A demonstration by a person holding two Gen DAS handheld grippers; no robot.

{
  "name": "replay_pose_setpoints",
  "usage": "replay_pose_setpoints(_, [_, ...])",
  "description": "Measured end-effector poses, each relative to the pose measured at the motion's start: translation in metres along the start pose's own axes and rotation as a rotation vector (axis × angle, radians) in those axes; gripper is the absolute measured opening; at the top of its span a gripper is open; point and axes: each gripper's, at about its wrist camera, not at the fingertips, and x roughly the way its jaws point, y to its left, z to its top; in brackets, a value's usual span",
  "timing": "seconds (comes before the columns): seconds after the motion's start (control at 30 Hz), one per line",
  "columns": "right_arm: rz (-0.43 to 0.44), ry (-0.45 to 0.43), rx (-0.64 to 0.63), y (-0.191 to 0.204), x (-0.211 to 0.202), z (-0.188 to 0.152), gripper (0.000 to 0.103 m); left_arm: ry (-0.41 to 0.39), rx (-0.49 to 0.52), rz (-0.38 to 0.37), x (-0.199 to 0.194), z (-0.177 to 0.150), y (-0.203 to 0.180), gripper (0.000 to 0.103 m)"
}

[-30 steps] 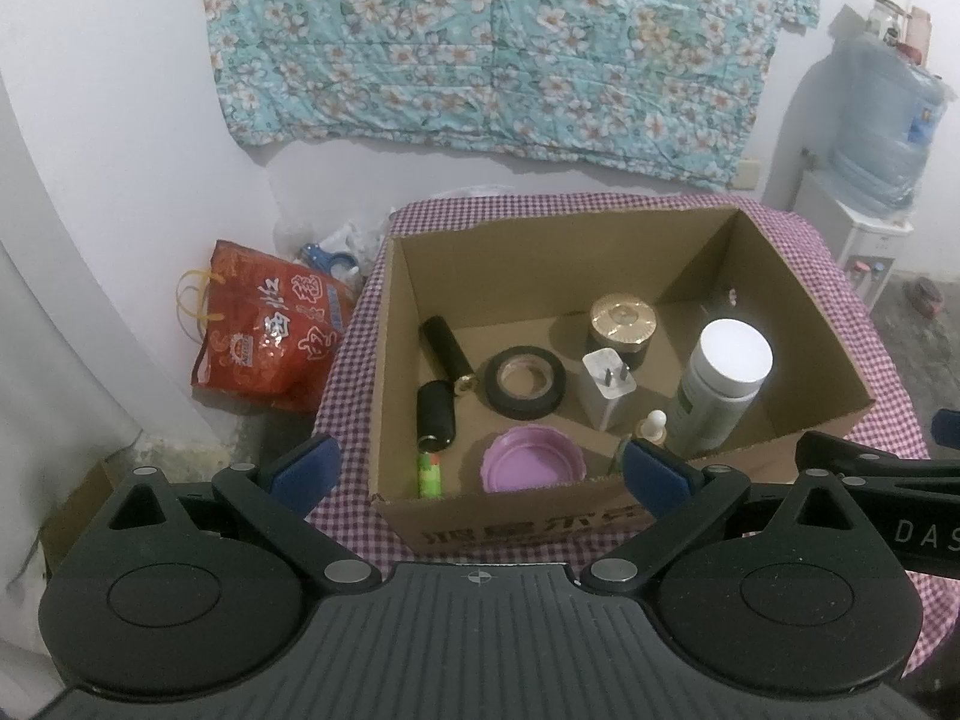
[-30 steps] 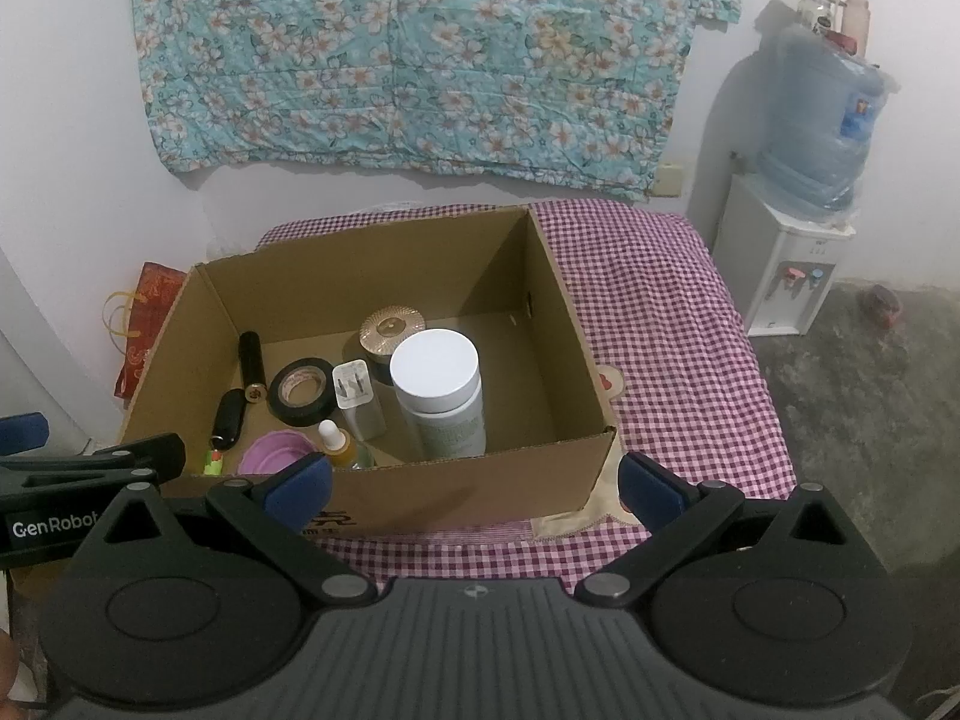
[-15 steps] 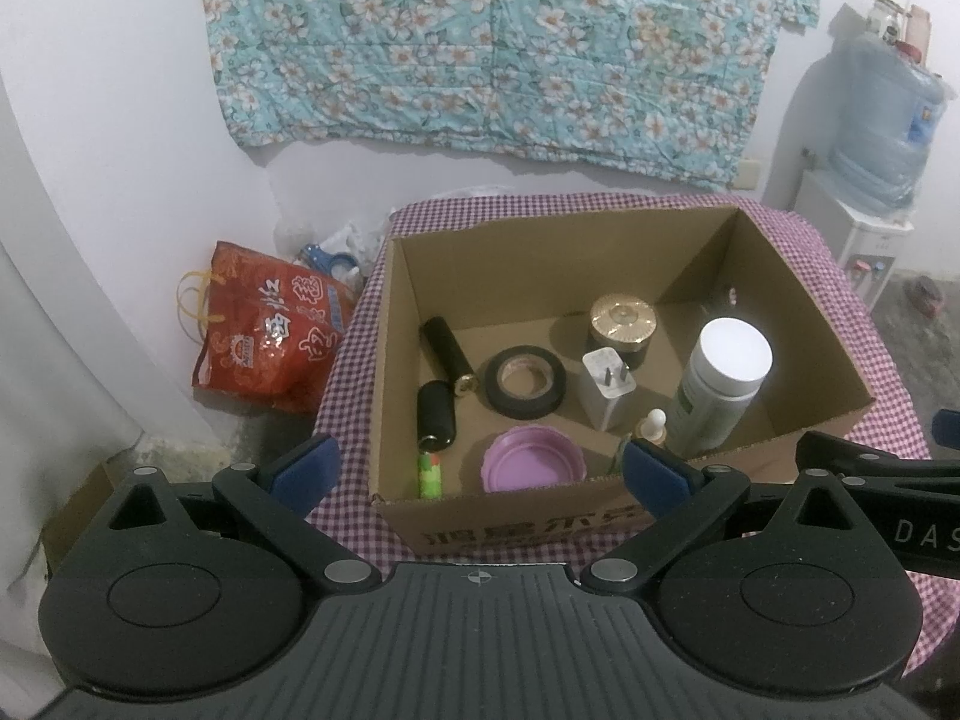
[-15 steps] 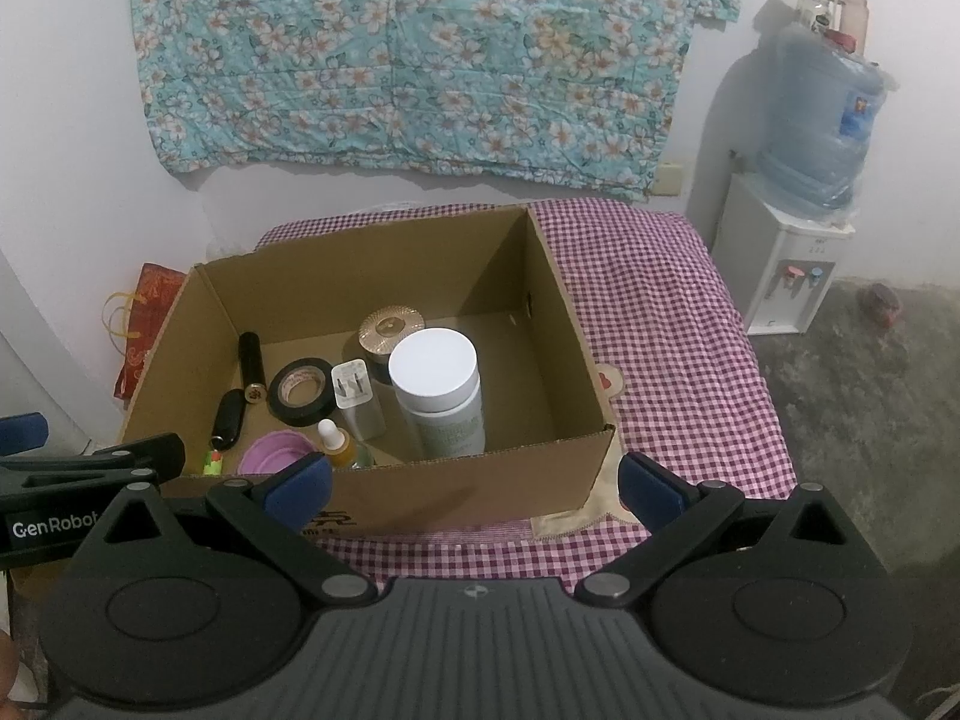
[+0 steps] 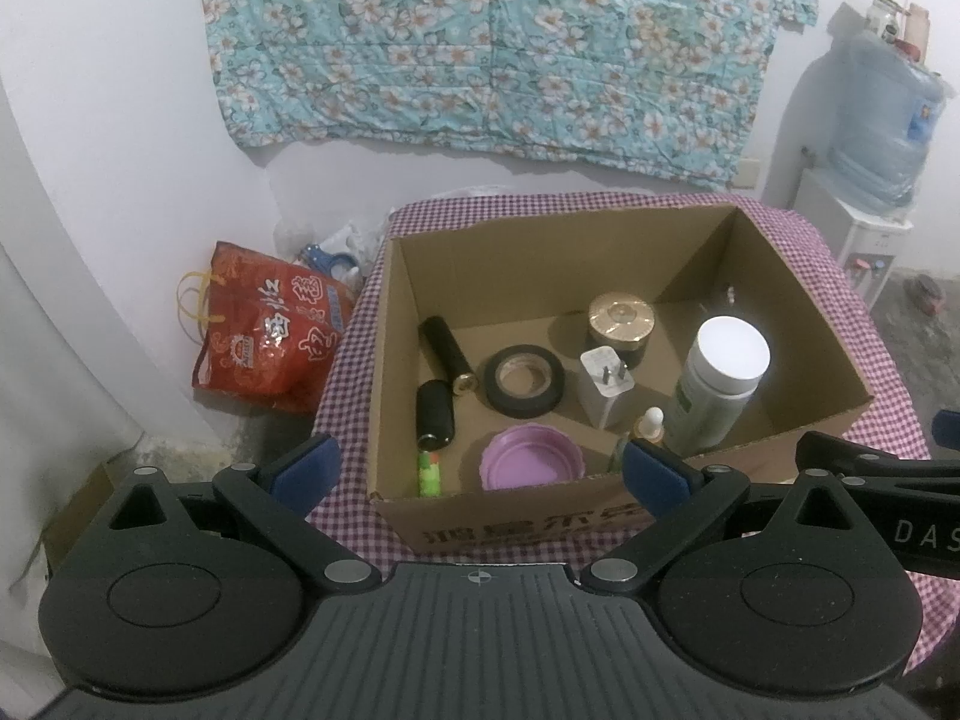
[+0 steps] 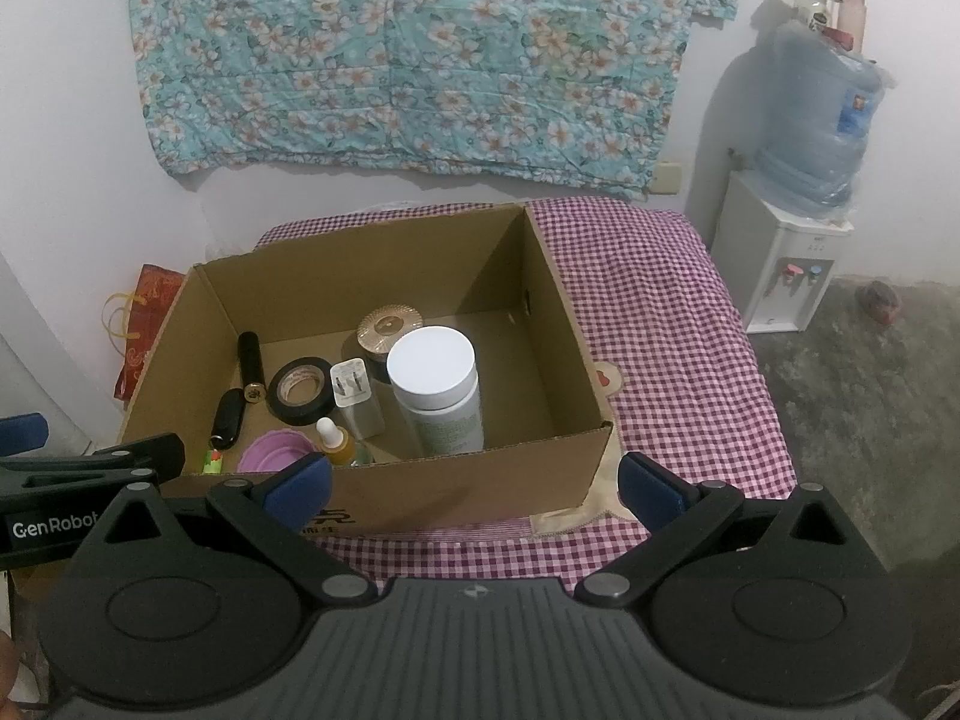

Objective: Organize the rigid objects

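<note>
black ribbed gripper bodies, round discs, silver screws, blue fingers, white lettering

Over the past second the only change is a faint one in the right wrist view. The cardboard box and the white-capped bottle standing inside it have crept a touch left and up in the frame, as the right gripper drifted very slightly. The left gripper shows no shift in its view over the same second. Nothing in the box has been moved, added or taken out, and neither gripper's jaws have widened or narrowed.
</note>
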Motion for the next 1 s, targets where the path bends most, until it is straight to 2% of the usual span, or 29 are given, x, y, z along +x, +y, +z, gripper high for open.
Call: replay_pose_setpoints(1.0, [0.004, 0.003, 0.002, -0.0036, 0.0001, 0.0003, 0.103, 0.001, 0.0, 0.003, -0.0001, 0.0008, -0.0018, 0.101])
